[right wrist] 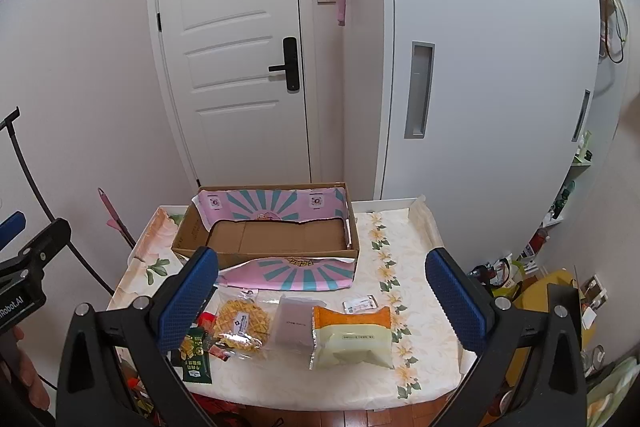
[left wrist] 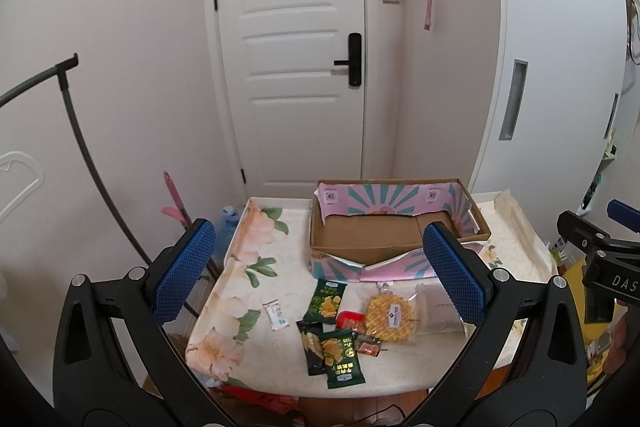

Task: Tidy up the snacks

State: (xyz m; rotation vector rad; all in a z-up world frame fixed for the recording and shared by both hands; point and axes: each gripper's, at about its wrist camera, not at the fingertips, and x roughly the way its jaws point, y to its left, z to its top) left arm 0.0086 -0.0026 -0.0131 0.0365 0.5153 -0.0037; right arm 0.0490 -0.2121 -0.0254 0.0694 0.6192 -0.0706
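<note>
We judge the job barely begun: the cardboard box [left wrist: 394,233] at the back of the bench [left wrist: 256,355] shows only its bare brown floor in both views, and every snack we can see lies on the cloth in front of it.

Going left to right, our left tongs [left wrist: 320,267] hang above the near edge, spread wide with nothing between the blue pads [left wrist: 182,271]. Beneath them lies a small white sachet [left wrist: 275,315], apart from the rest. Next comes a green packet [left wrist: 329,301], then two more green packets [left wrist: 334,353] overlapping each other near the front edge. Small red wrappers [left wrist: 352,319] sit touching the round waffle [left wrist: 391,315] in its clear bag. Beside the waffle lies a grey pouch [right wrist: 294,325], and partly over that a pale bread bag [right wrist: 352,337] with an orange top. Another white sachet [right wrist: 360,304] rests just behind it. Our right tongs [right wrist: 322,301] hover over this end, likewise released and empty.

So all the sorting remains: each item has yet to go into the box.
</note>
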